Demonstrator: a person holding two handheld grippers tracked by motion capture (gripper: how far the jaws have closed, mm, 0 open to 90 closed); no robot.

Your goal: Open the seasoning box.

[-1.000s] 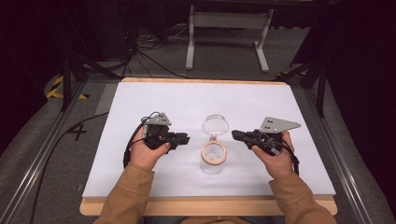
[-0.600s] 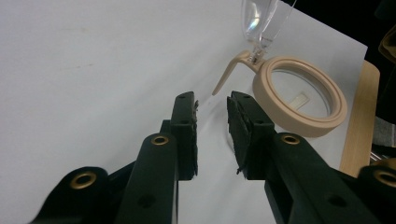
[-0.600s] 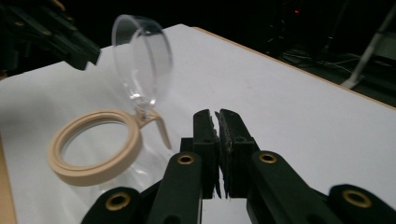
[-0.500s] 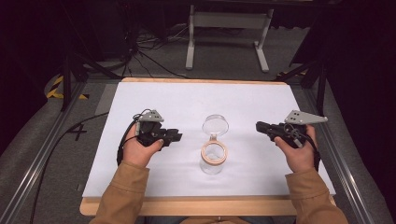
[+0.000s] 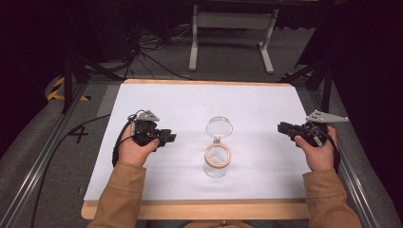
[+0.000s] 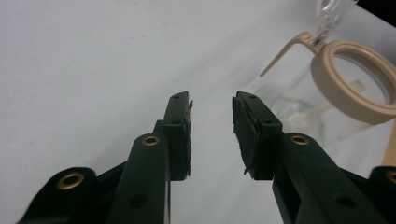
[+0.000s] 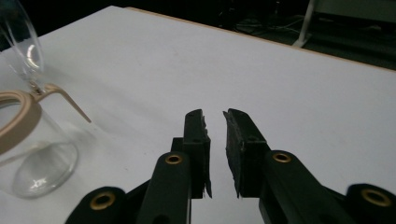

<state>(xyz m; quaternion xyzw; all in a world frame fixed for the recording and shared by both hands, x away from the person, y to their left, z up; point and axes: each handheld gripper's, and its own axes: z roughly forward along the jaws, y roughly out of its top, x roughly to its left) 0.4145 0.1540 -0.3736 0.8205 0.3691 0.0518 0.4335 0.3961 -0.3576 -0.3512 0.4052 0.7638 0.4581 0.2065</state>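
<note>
A clear glass jar with a tan rim stands upright near the front middle of the white surface, its round glass lid swung open behind it on a hinge. The left claw is to the jar's left, apart from it, jaws released with a small gap and nothing between them. The right claw sits well apart to the jar's right, near the surface's edge, jaws likewise slightly parted and empty.

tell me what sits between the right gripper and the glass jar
Nothing: in the high view only bare white table separates the right gripper from the glass jar, whose lid is flipped open.
</note>
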